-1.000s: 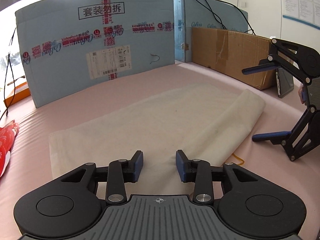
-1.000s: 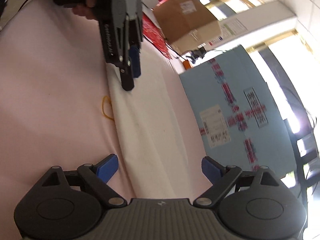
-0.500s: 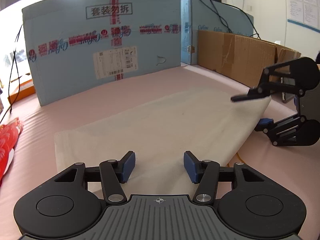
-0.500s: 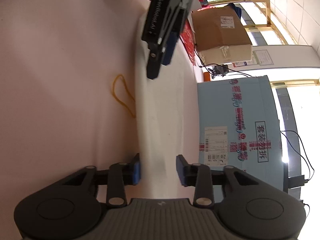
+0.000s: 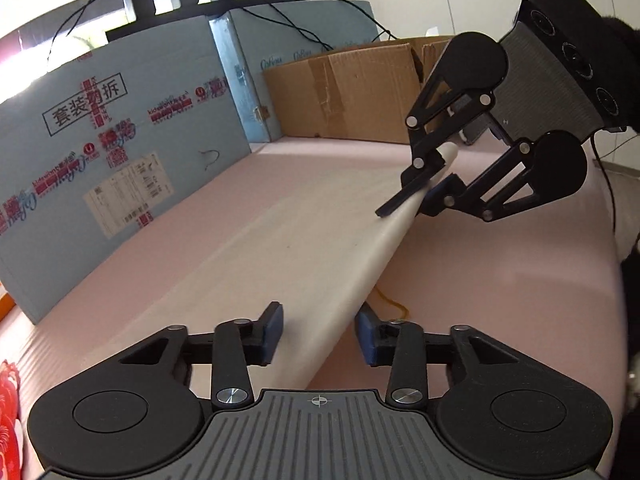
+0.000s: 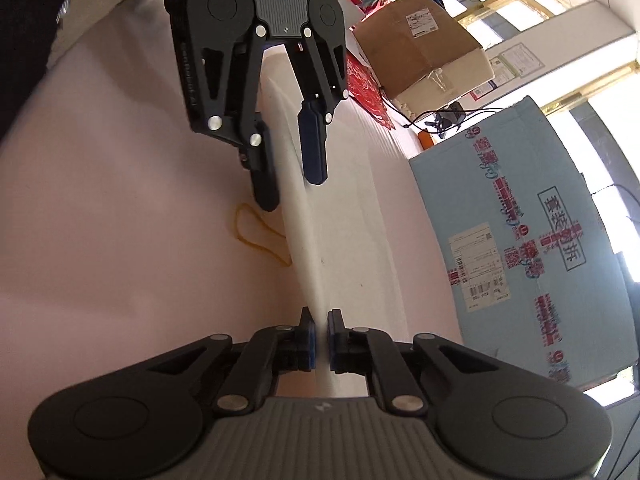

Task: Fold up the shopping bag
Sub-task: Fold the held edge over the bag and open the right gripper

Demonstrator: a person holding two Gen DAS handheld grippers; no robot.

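The cream shopping bag (image 5: 288, 248) lay along the pink bench (image 5: 500, 280), its near long edge lifted. The right gripper (image 6: 321, 340) had just closed, pinching that edge. The left gripper (image 5: 318, 334) straddled the same edge, jaws narrowing but pads apparently not touching cloth. Risk: with only one end gripped, the lift could sag and skew the fold; the yellow loop (image 6: 256, 232) beneath might snag.

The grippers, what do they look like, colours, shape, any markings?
Both match. The left gripper and right gripper have black linkage arms with silver pivot pins, round black discs either side of a ribbed grey body bearing a small crosshair mark, and blue pads on the fingers. Pale lettering runs along one black arm, too blurred to read. A dark sleeve shows behind.
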